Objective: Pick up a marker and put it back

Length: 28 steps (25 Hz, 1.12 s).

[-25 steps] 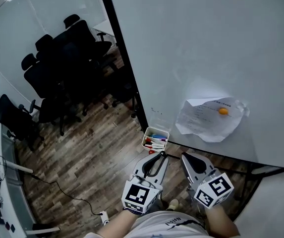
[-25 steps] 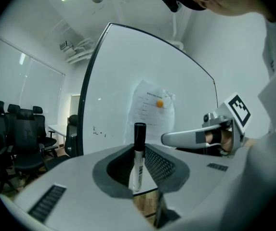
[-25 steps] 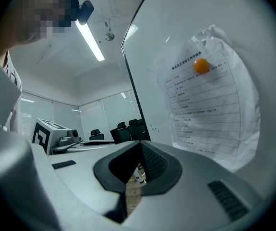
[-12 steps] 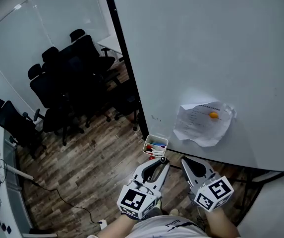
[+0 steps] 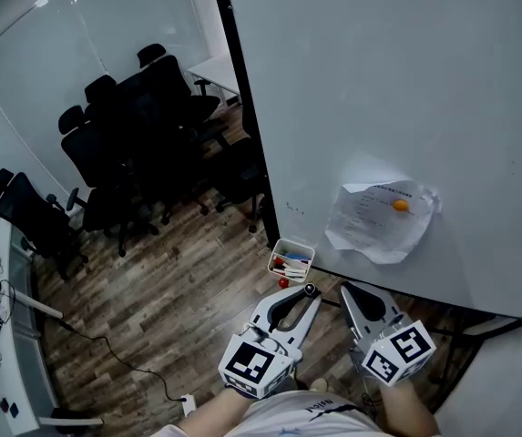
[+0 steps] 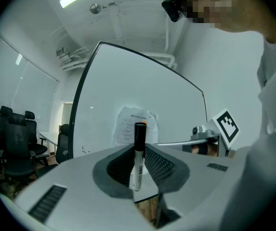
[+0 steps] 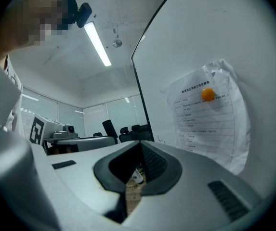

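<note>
My left gripper (image 5: 307,292) is shut on a white marker with a black cap (image 5: 311,289), just below the white marker tray (image 5: 290,260) at the foot of the whiteboard (image 5: 406,89). In the left gripper view the marker (image 6: 137,163) stands upright between the jaws, cap up, in front of the board. The tray holds several markers. My right gripper (image 5: 348,290) hangs beside the left one, to its right. In the right gripper view the gripper (image 7: 138,143) has its tips together and nothing held.
A sheet of paper (image 5: 381,221) is pinned to the board by an orange magnet (image 5: 401,205). A small red thing (image 5: 283,282) lies below the tray. Black office chairs (image 5: 142,135) stand at the left over a wooden floor, with a cable (image 5: 119,358) across it.
The head view has shifted a little. Both grippers sit slightly further right below the tray. The left one still holds the marker.
</note>
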### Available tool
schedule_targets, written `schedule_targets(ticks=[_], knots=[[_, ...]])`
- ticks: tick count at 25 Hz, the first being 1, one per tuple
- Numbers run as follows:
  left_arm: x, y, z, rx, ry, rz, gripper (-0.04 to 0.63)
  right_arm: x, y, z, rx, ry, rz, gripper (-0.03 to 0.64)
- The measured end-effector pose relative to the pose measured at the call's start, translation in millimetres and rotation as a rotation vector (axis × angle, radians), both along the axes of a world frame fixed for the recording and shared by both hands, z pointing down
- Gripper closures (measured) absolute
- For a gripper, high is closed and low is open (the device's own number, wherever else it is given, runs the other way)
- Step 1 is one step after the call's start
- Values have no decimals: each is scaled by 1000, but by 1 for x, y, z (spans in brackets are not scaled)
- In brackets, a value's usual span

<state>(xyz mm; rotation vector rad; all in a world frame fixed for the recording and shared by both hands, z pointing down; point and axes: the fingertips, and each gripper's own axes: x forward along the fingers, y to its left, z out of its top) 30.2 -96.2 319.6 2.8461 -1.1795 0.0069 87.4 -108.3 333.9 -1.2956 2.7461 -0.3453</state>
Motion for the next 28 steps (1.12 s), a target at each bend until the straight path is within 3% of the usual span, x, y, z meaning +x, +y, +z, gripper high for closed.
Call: schedule_targets(ticks=[8,18,28], knots=[[1,0,7,-47,27,5,523,0,0,-2,4,2,-1,604],[-3,-5,4,-22,25,-8,522,-5,-2,0,0,5,-5,604],[-27,-21,22,-60,30,-61,522,-17,-9,9,-22,5,-7,604]])
